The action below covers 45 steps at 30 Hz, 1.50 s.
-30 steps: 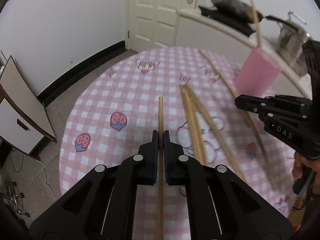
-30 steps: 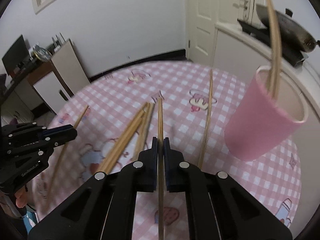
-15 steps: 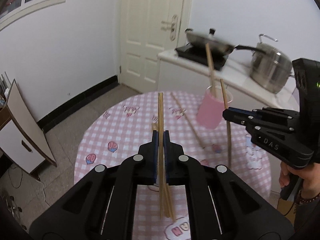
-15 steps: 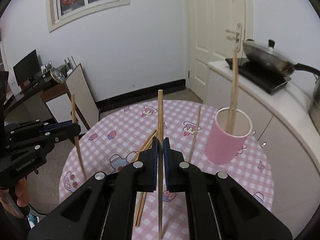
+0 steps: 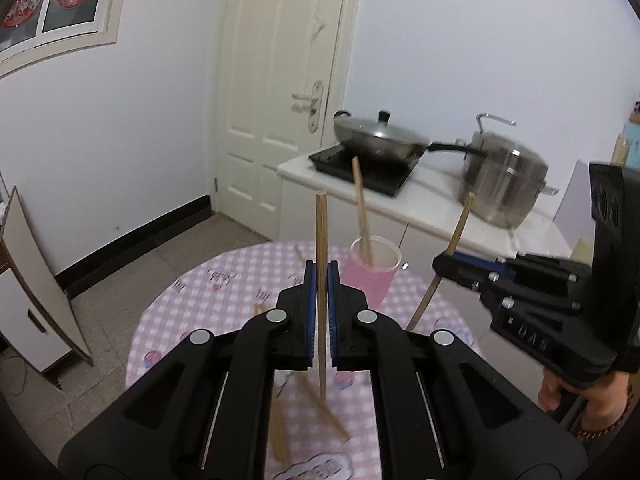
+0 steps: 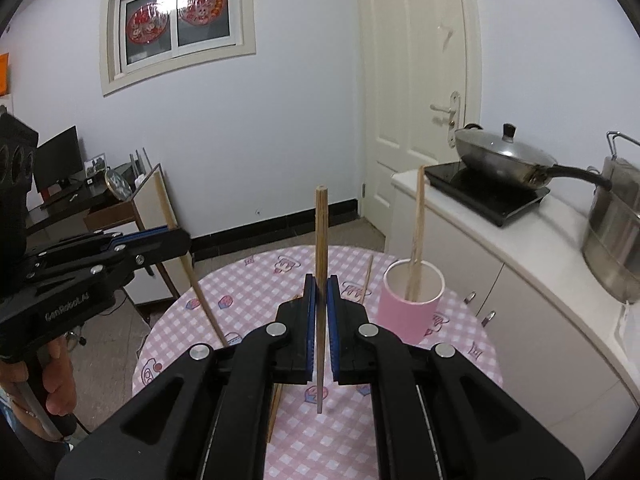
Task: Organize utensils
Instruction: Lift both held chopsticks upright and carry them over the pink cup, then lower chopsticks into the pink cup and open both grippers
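Left wrist view: the left tongs [image 5: 321, 280] are clenched on a pale wooden chopstick [image 5: 321, 240], held upright above the round pink-checked worktop [image 5: 192, 300]. The pink paper cup [image 5: 370, 276], one chopstick already inside, stands just ahead and slightly right.

Right wrist view: the right tongs [image 6: 320, 288] clench a second upright wooden chopstick [image 6: 320, 236]; the cup [image 6: 408, 312] lies ahead-right, seemingly nearer this hand. Loose chopsticks [image 6: 367, 278] lie on the worktop.

I have lifted both tools well above the desk [image 5: 192, 304]. Each chopstick [image 5: 321, 280] now hangs clear of it, upright.
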Available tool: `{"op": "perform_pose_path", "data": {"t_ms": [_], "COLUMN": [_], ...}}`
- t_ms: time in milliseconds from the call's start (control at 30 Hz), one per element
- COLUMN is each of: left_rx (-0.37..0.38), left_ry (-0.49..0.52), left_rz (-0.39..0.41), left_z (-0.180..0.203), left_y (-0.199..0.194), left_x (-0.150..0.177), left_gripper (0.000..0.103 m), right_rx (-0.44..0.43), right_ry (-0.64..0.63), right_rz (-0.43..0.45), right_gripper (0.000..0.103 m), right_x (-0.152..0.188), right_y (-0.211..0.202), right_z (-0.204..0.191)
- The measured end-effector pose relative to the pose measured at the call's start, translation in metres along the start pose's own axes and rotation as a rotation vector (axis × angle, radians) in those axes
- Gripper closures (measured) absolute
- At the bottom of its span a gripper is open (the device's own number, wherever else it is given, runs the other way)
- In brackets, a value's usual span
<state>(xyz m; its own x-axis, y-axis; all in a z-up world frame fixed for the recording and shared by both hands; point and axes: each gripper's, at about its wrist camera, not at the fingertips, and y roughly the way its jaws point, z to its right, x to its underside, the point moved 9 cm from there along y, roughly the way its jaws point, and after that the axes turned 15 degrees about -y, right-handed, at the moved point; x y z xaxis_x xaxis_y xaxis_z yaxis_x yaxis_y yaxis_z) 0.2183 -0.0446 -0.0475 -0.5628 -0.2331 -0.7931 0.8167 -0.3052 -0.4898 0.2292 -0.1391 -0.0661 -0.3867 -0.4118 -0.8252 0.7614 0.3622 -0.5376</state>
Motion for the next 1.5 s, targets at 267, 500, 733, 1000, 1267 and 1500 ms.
{"op": "perform_pose_path", "data": {"t_ms": [267, 500, 733, 1000, 1267, 1500], "left_rx": [0.070, 0.107, 0.119, 0.097, 0.069, 0.052], "left_ry": [-0.017, -0.049, -0.090, -0.111, -0.094, -0.076], "left_rz": [0.054, 0.131, 0.180, 0.149, 0.098, 0.056], "left_z": [0.041, 0.067, 0.078, 0.076, 0.071, 0.067], "left_y": [0.017, 0.043, 0.082, 0.130, 0.158, 0.172], "left_x": [-0.032, -0.064, -0.083, -0.078, -0.055, -0.036], "left_gripper": [0.098, 0.097, 0.097, 0.097, 0.097, 0.097], "right_rx": [0.064, 0.156, 0.231, 0.226, 0.197, 0.184], "right_ry": [0.017, 0.032, 0.053, 0.066, 0.100, 0.119], "right_rz": [0.060, 0.134, 0.211, 0.192, 0.144, 0.121], "right_gripper": [0.099, 0.099, 0.099, 0.099, 0.099, 0.099], "right_x": [-0.021, -0.041, -0.051, -0.042, -0.017, -0.004], "right_y": [-0.013, -0.020, -0.009, 0.020, 0.041, 0.047], "right_z": [0.032, 0.066, 0.095, 0.111, 0.114, 0.113]}}
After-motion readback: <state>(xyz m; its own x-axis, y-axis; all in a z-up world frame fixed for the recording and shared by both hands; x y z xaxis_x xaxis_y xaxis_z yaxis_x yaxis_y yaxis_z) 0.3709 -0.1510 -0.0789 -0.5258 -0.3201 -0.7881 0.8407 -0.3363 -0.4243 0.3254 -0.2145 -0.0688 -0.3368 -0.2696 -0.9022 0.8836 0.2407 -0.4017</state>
